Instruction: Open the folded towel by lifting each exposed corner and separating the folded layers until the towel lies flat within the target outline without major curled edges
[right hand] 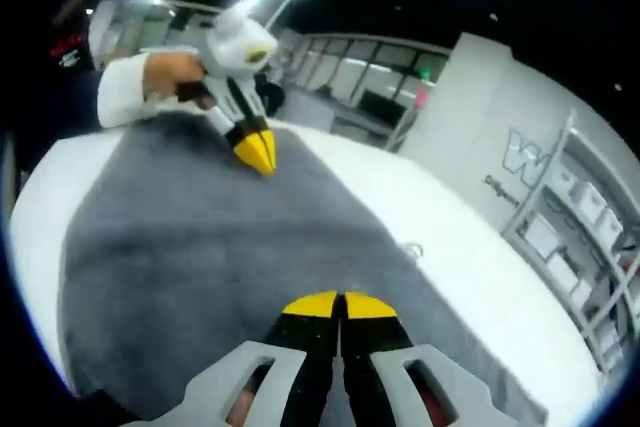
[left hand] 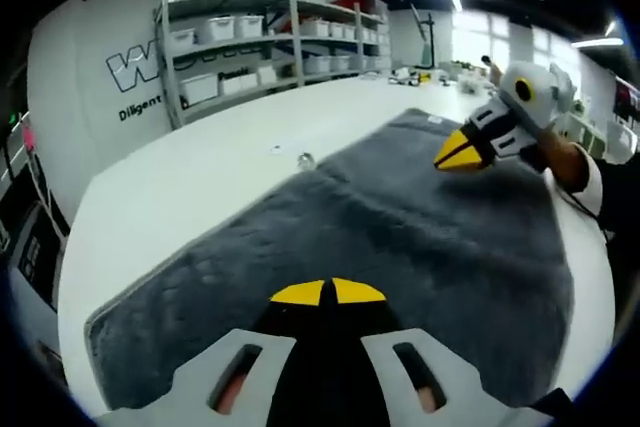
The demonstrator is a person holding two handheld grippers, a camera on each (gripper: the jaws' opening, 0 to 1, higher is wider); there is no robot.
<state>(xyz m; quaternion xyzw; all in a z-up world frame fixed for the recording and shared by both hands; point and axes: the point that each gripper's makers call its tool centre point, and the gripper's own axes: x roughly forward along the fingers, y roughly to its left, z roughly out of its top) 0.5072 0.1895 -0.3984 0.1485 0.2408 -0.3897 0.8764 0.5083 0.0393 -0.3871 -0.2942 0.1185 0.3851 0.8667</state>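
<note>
A grey plush towel [left hand: 400, 237] lies spread out on the white table [left hand: 200, 177], with a thin hem along its left edge. My left gripper [left hand: 328, 292] hangs low over the towel's near part, its yellow tips shut together with nothing visible between them. My right gripper [left hand: 462, 153], held by a hand in a white sleeve, comes in from the right with its tips shut just over the towel's far part. In the right gripper view the towel [right hand: 200, 247] runs away from my right gripper [right hand: 340, 304], and the left gripper [right hand: 257, 152] sits at its far end.
A small clear object [left hand: 305, 159] lies on the bare table beside the towel's edge, also seen as the small object [right hand: 412, 250]. Shelves with white bins [left hand: 260, 37] stand against the wall behind the table. White table surface [right hand: 480, 287] runs along the towel's side.
</note>
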